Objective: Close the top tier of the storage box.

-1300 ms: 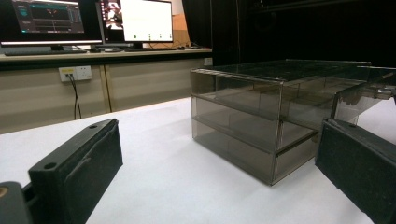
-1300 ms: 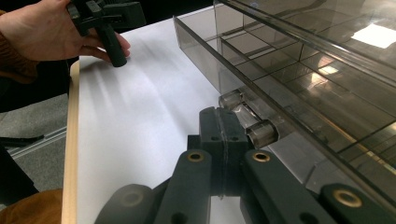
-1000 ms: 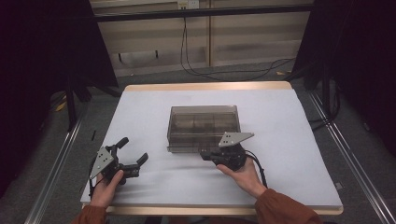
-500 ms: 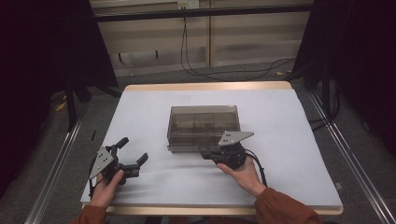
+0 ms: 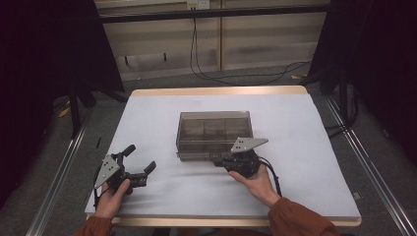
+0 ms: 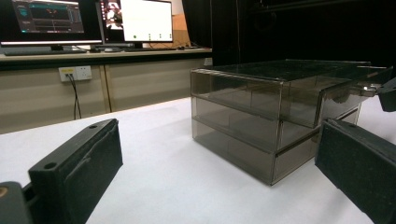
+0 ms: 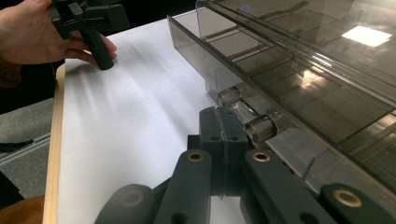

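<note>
A smoky, see-through drawer box (image 5: 214,133) stands near the middle of the white table (image 5: 157,113), and the right gripper (image 5: 220,161) is right at its front edge, on the person's side. From the high view that gripper looks like a dark lump under its grey three-cornered plate, and how its jaws stand cannot be made out there. The right gripper view shows more: the two black jaws are pressed flat together with no gap between them, their tip just under and beside a clear cylindrical drawer handle (image 7: 247,116) on the box's front. Whether the closed tips actually touch or catch that handle is hard to say from this angle; nothing is seen clamped between them. A drawer front stands slightly out from the box body in this close view, a detail the high view blurs. The left gripper (image 5: 138,166) rests on the table near the front-left corner, well apart from the box, with its jaws spread wide and nothing held. The left gripper view confirms this, with one jaw at each bottom corner and bare table between, and it shows the box from the side as a stack of tiers, with the tip of the right gripper at its far right edge. The left hand (image 7: 35,31) also appears far off in the right gripper view, wrapped round its gripper.
</note>
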The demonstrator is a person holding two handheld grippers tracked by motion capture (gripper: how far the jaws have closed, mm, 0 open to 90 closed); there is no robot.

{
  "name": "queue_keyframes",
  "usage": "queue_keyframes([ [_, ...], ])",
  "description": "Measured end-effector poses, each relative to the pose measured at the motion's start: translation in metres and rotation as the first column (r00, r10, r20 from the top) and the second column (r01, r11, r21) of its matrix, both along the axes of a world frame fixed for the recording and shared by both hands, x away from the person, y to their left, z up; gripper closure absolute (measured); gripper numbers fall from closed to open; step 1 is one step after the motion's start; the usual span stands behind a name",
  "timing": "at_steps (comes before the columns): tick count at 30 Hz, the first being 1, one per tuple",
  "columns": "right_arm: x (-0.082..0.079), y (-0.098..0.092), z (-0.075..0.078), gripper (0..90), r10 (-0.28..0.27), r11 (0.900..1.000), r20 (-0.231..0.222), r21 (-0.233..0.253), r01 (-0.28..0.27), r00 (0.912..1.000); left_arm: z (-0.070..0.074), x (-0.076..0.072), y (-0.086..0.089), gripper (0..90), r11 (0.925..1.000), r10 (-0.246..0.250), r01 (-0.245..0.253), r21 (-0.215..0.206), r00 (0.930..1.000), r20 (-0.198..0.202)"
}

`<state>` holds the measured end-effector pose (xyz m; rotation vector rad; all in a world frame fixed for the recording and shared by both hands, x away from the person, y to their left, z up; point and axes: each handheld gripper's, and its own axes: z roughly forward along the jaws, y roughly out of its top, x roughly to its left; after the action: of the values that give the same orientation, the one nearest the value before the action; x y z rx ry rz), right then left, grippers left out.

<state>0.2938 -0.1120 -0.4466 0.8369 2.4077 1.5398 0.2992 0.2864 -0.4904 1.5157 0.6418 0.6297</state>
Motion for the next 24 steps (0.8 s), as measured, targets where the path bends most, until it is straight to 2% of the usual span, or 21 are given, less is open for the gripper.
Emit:
queue_keyframes([
  [24,0.0069,0.0009,-0.0015,90.0,-0.011,1.000,-0.006,-0.002,0.011,0.9999,0.0000,-0.0001,-0.0002,0.7,1.0000,-0.002,0.002,-0.001,1.0000,-0.002],
])
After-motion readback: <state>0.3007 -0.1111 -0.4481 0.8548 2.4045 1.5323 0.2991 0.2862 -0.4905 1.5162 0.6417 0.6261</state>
